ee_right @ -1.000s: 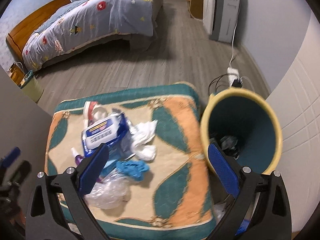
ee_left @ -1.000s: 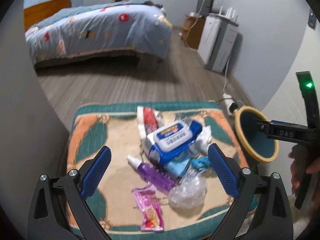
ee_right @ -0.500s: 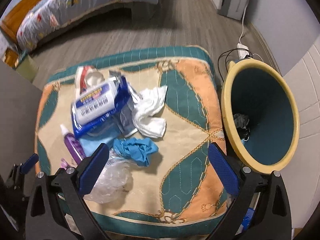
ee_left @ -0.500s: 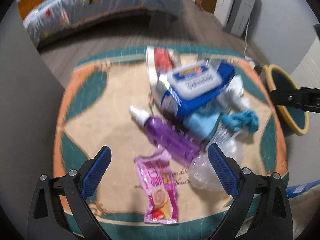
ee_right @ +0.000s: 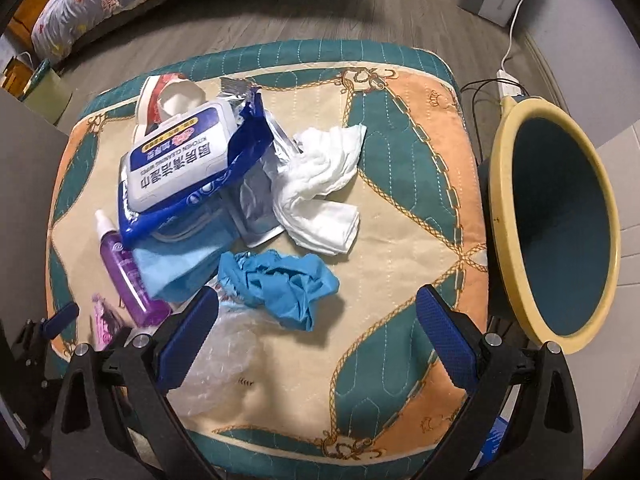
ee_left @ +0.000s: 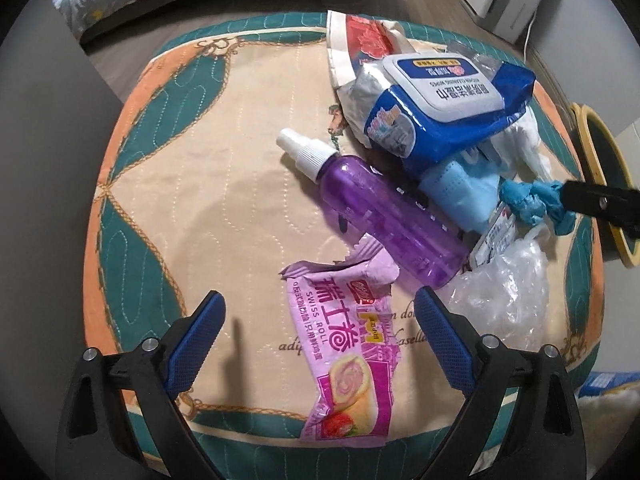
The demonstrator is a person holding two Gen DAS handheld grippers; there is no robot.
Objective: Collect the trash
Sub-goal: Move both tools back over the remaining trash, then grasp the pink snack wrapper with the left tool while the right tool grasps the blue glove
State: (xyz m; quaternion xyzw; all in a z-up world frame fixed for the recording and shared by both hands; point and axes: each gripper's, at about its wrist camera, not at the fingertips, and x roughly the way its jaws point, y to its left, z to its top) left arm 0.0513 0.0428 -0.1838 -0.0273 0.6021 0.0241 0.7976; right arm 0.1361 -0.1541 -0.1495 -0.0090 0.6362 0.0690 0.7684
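Left gripper (ee_left: 318,332) spread wide over pink snack wrapper (ee_left: 347,346) at 6 o'clock, right gripper (ee_right: 318,324) wide above crumpled blue glove (ee_right: 280,282), only right view shows inside yellow-rimmed bin (ee_right: 554,224) at 3 o'clock

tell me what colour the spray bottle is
Purple with a white nozzle; clearest in the left wrist view.

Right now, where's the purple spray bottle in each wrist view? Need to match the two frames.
Left wrist: purple spray bottle lies at centre frame, white cap pointing up-left, just above the pink wrapper.
Right wrist: the bottle is at the left edge of the pile, cap pointing up, partly behind the right gripper.
Shared landmark: the blue wipes pack, next to the bottle's cap end in both.
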